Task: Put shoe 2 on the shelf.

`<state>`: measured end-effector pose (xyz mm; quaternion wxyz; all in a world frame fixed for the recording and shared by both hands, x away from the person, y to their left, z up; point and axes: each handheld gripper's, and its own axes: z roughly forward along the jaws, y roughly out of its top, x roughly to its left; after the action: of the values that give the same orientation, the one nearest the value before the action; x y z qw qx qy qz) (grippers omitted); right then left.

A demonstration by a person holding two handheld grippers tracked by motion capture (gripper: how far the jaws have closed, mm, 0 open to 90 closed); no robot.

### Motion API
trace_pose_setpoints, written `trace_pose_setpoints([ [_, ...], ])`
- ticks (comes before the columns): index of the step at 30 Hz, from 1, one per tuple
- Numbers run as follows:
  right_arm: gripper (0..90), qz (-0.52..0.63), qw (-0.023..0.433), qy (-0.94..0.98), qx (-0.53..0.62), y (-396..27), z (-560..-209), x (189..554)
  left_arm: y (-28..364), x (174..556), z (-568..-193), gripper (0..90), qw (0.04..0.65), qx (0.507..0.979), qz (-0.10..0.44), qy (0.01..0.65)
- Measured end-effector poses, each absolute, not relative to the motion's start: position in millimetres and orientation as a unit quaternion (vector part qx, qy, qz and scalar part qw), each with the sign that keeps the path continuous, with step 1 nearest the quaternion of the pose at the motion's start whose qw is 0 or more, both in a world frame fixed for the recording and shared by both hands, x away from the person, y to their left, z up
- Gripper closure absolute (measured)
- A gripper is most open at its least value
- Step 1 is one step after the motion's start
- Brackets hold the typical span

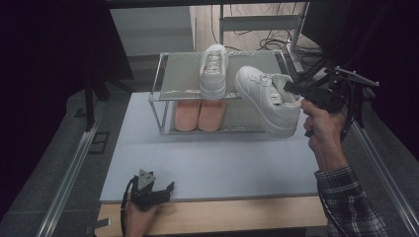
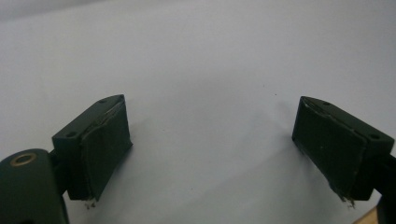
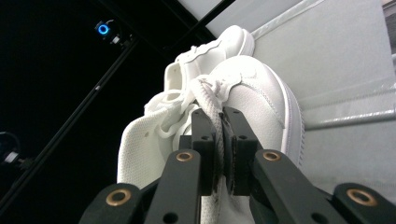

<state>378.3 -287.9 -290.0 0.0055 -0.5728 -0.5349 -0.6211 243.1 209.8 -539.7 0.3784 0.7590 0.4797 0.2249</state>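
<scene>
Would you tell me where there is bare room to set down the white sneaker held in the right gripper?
Top shelf is bare left of the parked sneaker; a narrower strip lies to its right. The tabletop before the rack is bare. The lower tier is crowded by the pink pair.

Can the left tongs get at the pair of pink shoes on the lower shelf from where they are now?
Probably yes. The left tongs stand open and empty at the table's near edge, and bare table lies between them and the pink shoes, whose shelf is open on the near side.
</scene>
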Motion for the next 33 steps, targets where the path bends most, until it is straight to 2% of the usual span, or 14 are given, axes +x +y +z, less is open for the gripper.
trace_pose_setpoints([
  [26,83.7,-0.598,-0.060,-0.522,-0.605,-258,-303,442,210,243,-540,11.2,0.379,0.758,0.225,0.480],
  [33,74.7,-0.604,-0.057,-0.530,-0.593,-255,-304,445,210,243,-540,11.2,0.379,0.759,0.226,0.480],
])
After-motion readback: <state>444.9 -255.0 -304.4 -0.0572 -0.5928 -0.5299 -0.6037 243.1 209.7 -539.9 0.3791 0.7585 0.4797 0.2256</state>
